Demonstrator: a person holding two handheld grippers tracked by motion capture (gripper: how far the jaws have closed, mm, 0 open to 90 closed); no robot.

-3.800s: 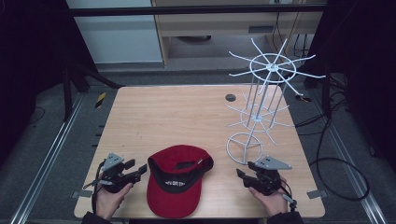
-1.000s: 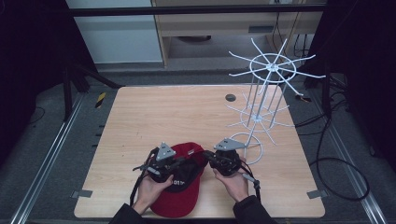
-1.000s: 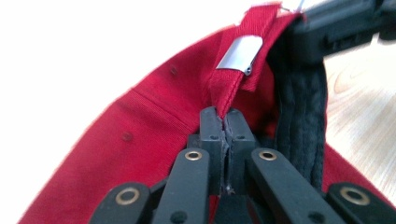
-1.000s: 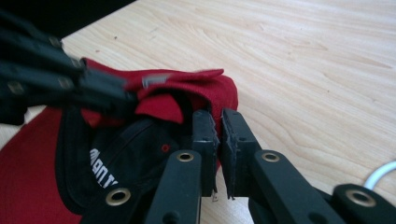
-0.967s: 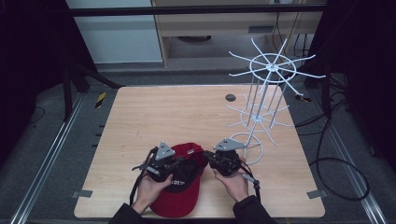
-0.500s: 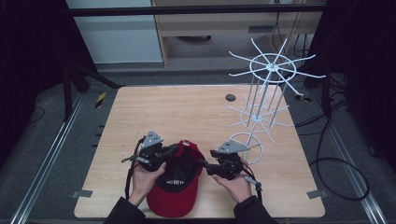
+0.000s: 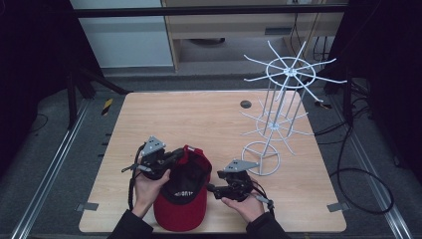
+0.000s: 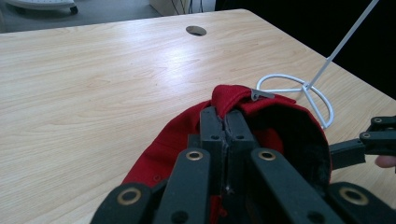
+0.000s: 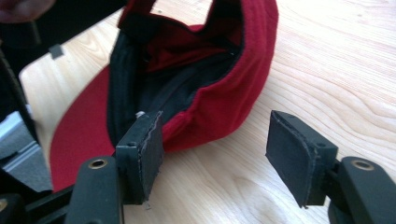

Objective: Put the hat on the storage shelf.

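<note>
Your left gripper [image 8: 224,126] pinches the red cap's [image 7: 183,191] soft, floppy back edge, near the white rack [image 7: 278,117]. Your right gripper [image 9: 215,144] has just opened; grab the firmer rim.

the bench [image 7: 199,119] is viewed from above and behind the person, facing forward and down. each gripper view is taken close along its own jaws, low over the bench. the red cap [image 7: 183,191] is shared by all three views.
</note>
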